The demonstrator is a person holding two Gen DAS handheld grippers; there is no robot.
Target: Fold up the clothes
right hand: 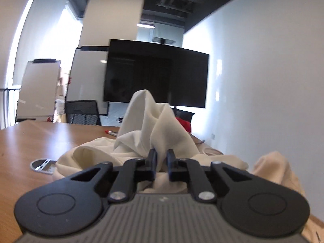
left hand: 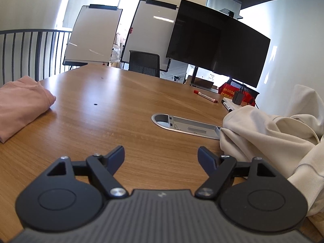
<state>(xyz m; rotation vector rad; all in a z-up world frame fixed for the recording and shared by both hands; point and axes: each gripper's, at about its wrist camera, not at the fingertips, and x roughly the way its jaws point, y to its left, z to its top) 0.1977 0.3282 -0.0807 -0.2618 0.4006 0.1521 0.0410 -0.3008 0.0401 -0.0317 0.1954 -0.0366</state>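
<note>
A cream sweatshirt [left hand: 269,137] lies crumpled on the right side of the wooden table [left hand: 113,105]. My left gripper [left hand: 161,154] is open and empty, low over the table, just left of the sweatshirt. My right gripper [right hand: 162,156] is shut on a fold of the cream sweatshirt [right hand: 154,125] and holds that fold lifted in a peak above the rest of the heap. A folded pink garment [left hand: 20,109] lies at the table's left edge.
A metal cable hatch [left hand: 182,125] is set into the table beside the sweatshirt. Red and black markers [left hand: 206,97] and a charger [left hand: 238,98] lie further back. A beige garment [right hand: 279,172] lies at the right. A large screen [left hand: 218,46], whiteboards and a chair stand beyond.
</note>
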